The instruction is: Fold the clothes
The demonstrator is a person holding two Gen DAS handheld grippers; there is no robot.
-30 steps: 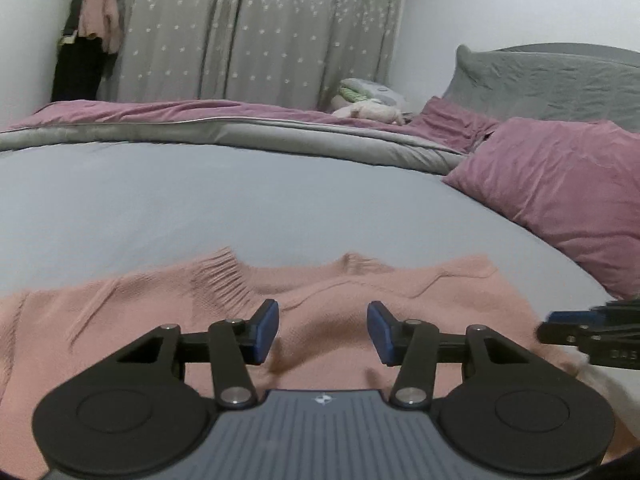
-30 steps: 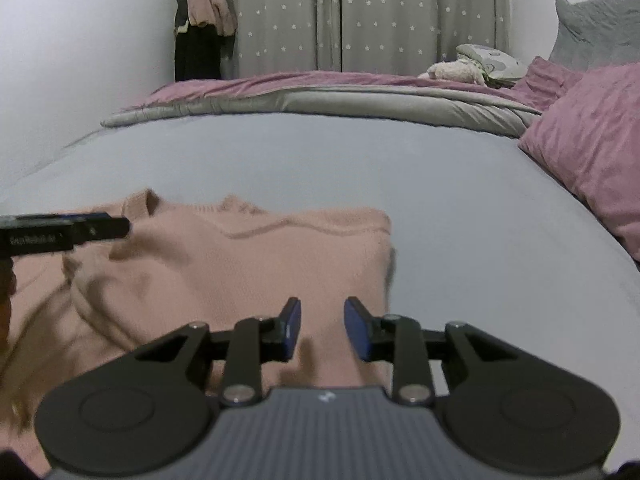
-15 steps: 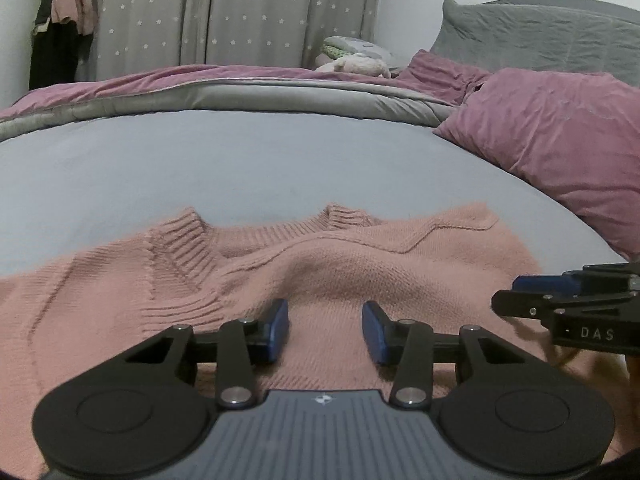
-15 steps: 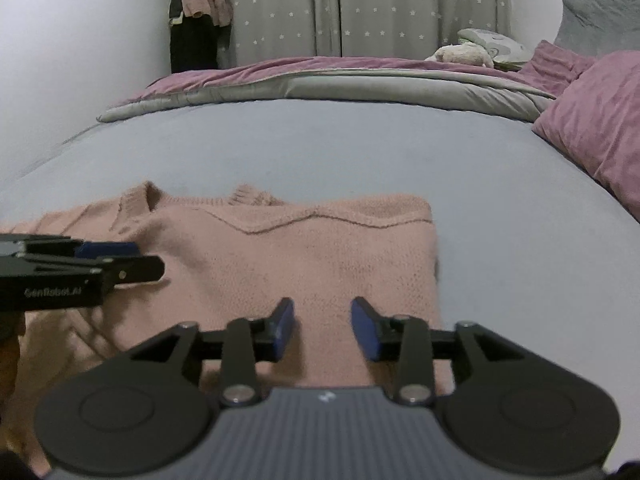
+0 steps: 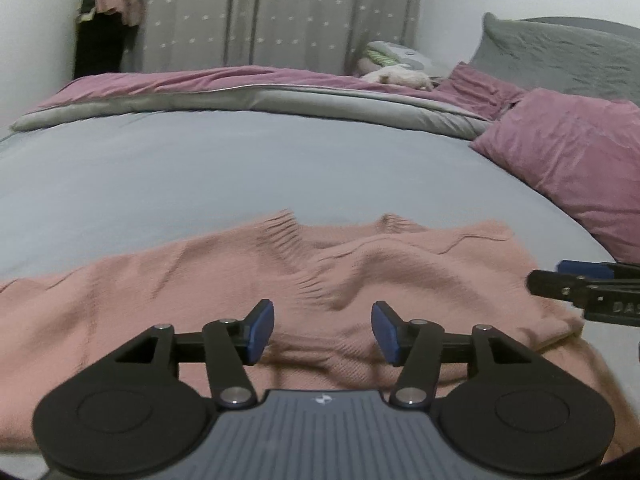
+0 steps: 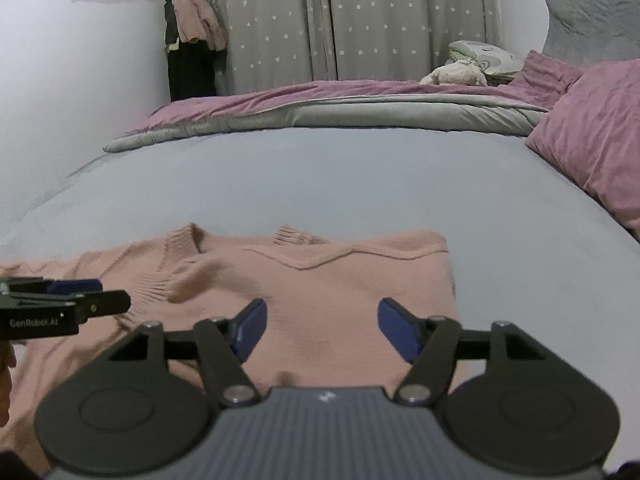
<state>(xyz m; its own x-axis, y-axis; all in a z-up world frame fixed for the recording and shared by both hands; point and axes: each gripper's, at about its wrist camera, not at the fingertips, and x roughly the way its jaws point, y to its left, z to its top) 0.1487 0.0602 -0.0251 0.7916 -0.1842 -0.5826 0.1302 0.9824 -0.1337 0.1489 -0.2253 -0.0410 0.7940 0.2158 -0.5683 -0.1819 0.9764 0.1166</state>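
Pink knit sweater (image 5: 280, 300) lay flat on bed (image 5: 240, 168); my left gripper (image 5: 323, 332) and right gripper (image 6: 320, 328) hovered, fingers spread, ready to pinch its near hem.

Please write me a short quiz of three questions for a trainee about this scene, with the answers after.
1. True or false: the left gripper is shut on the pink sweater.
2. Which colour is the pillow at the right of the bed sheet? A grey, B mauve, C white.
3. Fill in: the right gripper is ____ above the sweater.

Key: 1 false, both its blue pads stand apart with nothing between them. 2 B. 3 open.
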